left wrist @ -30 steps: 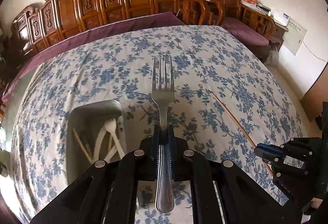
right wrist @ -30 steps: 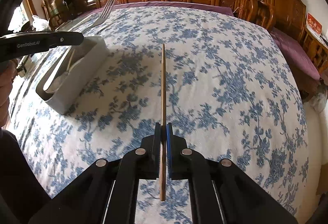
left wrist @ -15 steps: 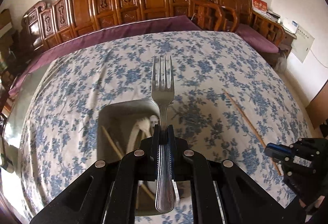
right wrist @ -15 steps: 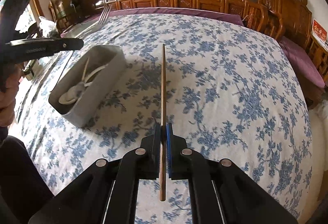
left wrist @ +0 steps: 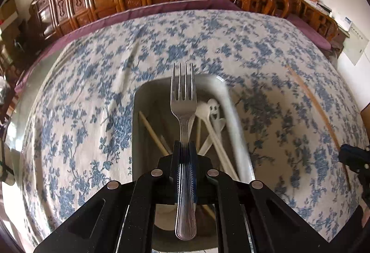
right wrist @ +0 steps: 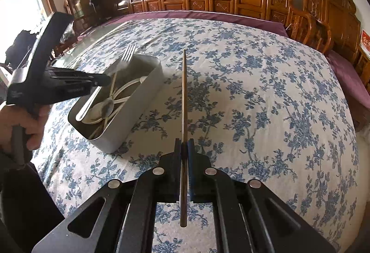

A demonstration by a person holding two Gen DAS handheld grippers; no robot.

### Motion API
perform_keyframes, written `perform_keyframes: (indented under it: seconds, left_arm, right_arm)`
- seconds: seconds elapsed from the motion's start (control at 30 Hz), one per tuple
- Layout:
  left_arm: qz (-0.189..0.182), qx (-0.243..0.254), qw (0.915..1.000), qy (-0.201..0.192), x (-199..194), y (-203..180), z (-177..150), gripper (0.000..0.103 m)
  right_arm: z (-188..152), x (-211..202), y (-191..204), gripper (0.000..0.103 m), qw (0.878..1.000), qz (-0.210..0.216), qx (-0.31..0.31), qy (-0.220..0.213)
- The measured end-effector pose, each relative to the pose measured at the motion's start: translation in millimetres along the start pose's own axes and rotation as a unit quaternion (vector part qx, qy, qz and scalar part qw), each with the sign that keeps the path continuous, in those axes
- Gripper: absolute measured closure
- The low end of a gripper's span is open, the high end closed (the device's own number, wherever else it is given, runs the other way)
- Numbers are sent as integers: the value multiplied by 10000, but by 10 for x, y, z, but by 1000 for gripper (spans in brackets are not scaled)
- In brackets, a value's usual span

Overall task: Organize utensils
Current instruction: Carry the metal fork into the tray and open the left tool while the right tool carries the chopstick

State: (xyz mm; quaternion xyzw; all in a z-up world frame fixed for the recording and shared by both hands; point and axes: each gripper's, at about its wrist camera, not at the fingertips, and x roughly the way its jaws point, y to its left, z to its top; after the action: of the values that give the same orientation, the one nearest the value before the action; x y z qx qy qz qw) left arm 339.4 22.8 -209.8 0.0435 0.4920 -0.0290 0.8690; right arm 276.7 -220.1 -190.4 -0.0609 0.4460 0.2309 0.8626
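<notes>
Left gripper (left wrist: 184,149) is pinching the fork (left wrist: 182,95) mid-handle, tines forward, right above the open bin (left wrist: 238,137) that already holds white spoons (left wrist: 209,114) and chopsticks (left wrist: 152,132); right gripper (right wrist: 183,145) is clamped on a single chopstick (right wrist: 184,91) over the tablecloth (right wrist: 266,102), beside the bin and not yet over it. Risk 1: the fork is about as long as the bin and a high release could bounce it off the pile or leave it bridging the rim. Risk 2: if both go in together, the grippers crowd each other at the bin, and the thin chopstick could pivot in the jaws and miss.
</notes>
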Motion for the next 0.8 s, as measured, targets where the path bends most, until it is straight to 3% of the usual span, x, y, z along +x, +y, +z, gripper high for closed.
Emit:
perform_keyframes:
  seconds: [0.4, 0.8]
  left_arm:
    - [-20, -100, 9995, 296, 225, 99, -52, 96]
    - [-39, -112, 9999, 31, 15, 259, -76, 96]
  right_arm:
    - [25, 13, 65, 97, 10000, 19, -35, 27]
    - [121, 60, 277, 97, 9999, 79, -129, 53]
